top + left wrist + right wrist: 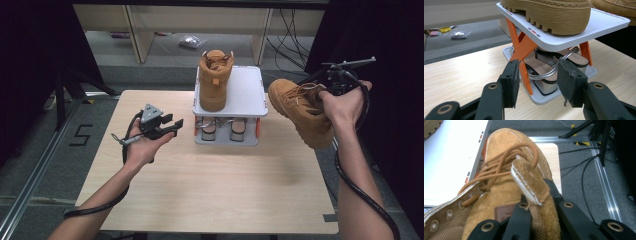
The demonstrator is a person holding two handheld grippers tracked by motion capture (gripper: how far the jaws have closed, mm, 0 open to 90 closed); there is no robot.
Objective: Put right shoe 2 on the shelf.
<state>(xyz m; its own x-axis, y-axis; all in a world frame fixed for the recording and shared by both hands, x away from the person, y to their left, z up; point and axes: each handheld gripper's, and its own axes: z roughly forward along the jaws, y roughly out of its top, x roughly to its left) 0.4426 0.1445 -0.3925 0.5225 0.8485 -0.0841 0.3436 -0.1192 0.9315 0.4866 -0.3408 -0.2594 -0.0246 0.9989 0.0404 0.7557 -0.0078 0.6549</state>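
Right gripper (534, 202) clenched on tan boot (300, 111) tongue, toe cut off, left gripper (537, 82) released, sandals (549, 67) half hidden in rack (250, 92) under second boot (214, 80).

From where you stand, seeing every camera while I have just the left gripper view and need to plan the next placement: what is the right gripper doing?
Observer: The right gripper is shut on the back of a tan boot, held in the air off the table's right edge.
Operator: Which way does that boot hang?
Observer: Its toe points down, with the sole facing right.
Operator: Is there room on the rack's top shelf?
Observer: Yes. The other boot stands on the left half of the top shelf; the right half is bare.
Operator: And my left gripper?
Observer: The left gripper is open and holds nothing, over the table left of the rack.
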